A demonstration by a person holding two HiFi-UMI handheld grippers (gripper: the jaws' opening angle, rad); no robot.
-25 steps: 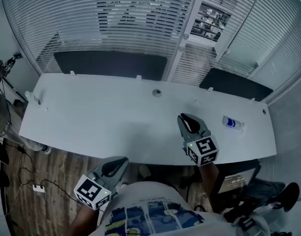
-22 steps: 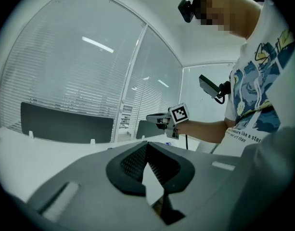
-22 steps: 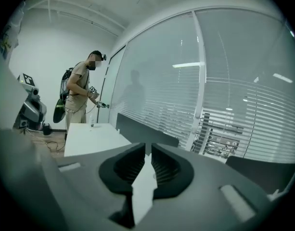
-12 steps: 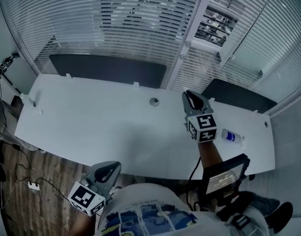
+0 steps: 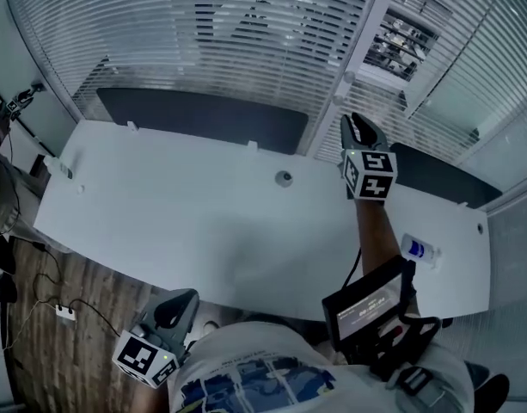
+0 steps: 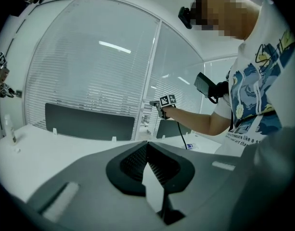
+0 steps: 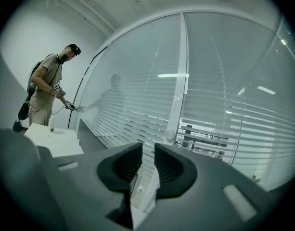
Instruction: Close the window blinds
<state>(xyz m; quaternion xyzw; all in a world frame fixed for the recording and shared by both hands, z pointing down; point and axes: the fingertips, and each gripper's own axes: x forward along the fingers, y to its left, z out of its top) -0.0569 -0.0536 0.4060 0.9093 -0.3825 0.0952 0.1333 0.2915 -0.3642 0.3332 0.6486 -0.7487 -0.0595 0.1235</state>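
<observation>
White slatted blinds (image 5: 229, 33) cover the curved window behind the desk. A panel right of the white window post (image 5: 370, 33) has its slats (image 5: 407, 34) tilted open, with the outside showing through. My right gripper (image 5: 358, 130) is stretched out over the desk's far edge, close below a small knob (image 5: 347, 99) on the post. Its jaws are opening, and in the right gripper view (image 7: 148, 150) nothing lies between them; the post and blinds (image 7: 234, 119) show through the gap. My left gripper (image 5: 173, 310) hangs low by my body, and its pads meet in the left gripper view (image 6: 147, 146).
A long white desk (image 5: 160, 205) runs under the window with two dark screens (image 5: 203, 114) along its back. On it are a small bottle (image 5: 420, 250) and a round fitting (image 5: 284, 178). A cable and power strip (image 5: 65, 312) lie on the wooden floor. Another person (image 7: 44, 93) stands far left.
My right gripper has travelled from the desk's near edge across to the window post. My left gripper has sunk a little lower, below the desk's near edge.
</observation>
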